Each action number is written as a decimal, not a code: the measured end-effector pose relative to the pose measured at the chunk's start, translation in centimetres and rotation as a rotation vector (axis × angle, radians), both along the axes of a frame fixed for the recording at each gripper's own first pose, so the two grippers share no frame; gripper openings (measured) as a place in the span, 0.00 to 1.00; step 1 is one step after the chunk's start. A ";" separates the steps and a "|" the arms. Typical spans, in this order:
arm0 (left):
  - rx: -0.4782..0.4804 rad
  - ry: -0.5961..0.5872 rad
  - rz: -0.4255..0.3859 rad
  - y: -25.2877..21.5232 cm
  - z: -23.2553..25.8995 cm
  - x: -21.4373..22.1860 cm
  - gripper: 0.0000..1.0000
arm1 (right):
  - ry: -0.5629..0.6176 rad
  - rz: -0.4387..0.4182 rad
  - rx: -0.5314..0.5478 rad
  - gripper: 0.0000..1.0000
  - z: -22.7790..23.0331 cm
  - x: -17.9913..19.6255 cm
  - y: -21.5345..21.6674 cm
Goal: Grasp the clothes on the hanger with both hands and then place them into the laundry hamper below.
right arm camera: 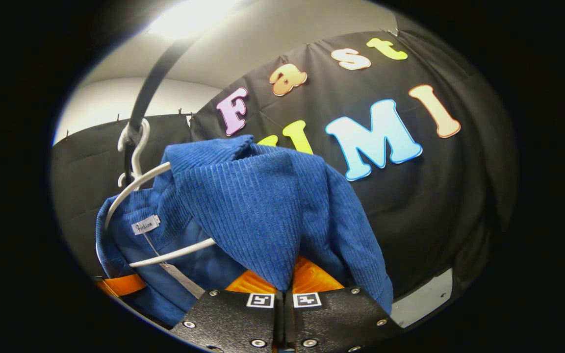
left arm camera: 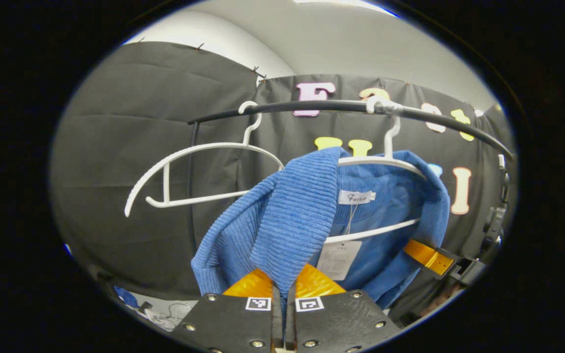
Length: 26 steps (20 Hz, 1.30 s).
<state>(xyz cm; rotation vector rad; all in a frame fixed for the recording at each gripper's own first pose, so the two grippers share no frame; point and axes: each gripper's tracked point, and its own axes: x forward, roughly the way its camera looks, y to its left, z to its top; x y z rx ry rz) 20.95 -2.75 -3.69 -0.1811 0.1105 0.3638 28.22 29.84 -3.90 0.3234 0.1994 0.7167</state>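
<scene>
Right up close in the left gripper view, the left gripper (left arm camera: 283, 289) has its two fingers pressed together on a fold of the blue sweater (left arm camera: 292, 220), the ribbed cloth pinched between them and rising straight up from the grip. Over in the right gripper view, same story: the right gripper (right arm camera: 284, 287) is clamped on another fold of that sweater (right arm camera: 258, 206), fabric peaking up out of the closed fingers. The sweater hangs on a white hanger (left arm camera: 385, 162), which hooks over the dark rail (left arm camera: 312, 105) above, collar open and a small label (left arm camera: 356, 197) showing inside the neck, with a paper tag (left arm camera: 339, 259) dangling below it. Beside it on the rail, to the left in the left gripper view, hangs a second white hanger (left arm camera: 189, 174), bare. Past the sweater's far shoulder in that same view, the right gripper (left arm camera: 429, 257) shows against the cloth. Behind the rail, black cloth (left arm camera: 130, 162) backs everything.
</scene>
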 end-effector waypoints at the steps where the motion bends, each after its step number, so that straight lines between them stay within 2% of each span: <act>1: -0.030 -0.020 -0.046 -1.0 0.4 -0.6 0.03 | -0.011 -0.009 0.003 0.00 0.5 -0.2 -0.4; 8: -0.088 -0.070 -0.185 -0.6 3.0 -2.5 0.03 | -0.060 -0.157 -0.002 0.00 2.6 0.3 -1.7; 12: -0.052 -0.104 -0.252 -0.1 5.5 -3.4 0.03 | -0.103 -0.232 0.017 0.00 4.2 0.6 -2.5; 21: -0.005 -0.137 -0.249 3.8 8.8 -3.7 0.03 | -0.139 -0.398 0.092 0.00 6.5 4.5 -5.5; 26: 0.101 -0.133 -0.238 5.9 10.5 -3.5 0.03 | -0.142 -0.434 0.124 0.00 7.1 5.1 -6.0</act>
